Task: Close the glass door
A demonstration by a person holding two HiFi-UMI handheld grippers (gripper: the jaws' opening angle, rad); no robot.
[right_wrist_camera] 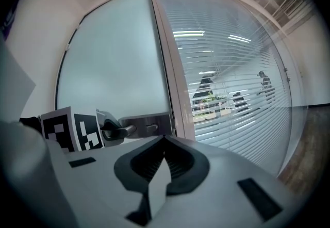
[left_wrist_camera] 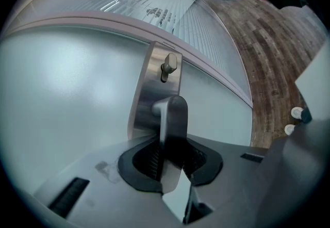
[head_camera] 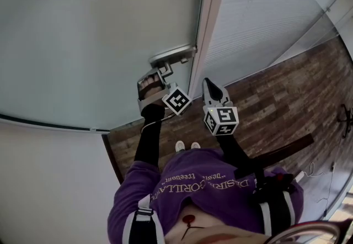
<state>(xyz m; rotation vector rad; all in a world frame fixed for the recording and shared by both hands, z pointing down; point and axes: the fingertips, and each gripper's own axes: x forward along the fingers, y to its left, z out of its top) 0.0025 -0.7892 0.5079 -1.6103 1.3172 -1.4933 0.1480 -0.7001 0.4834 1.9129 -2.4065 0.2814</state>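
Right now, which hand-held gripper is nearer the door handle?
Left. The left hand-held gripper is clamped on the door handle; the right hand-held gripper hangs apart, off to the handle's right, holding nothing.

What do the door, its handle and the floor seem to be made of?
Door: likely frosted glass with a matte finish; it looks milky and even, and nothing shows through.
Handle: probably brushed metal with a satin finish; it is grey with soft highlights.
Floor: wood-look planks, brown and streaked; whether real wood or laminate cannot be told.
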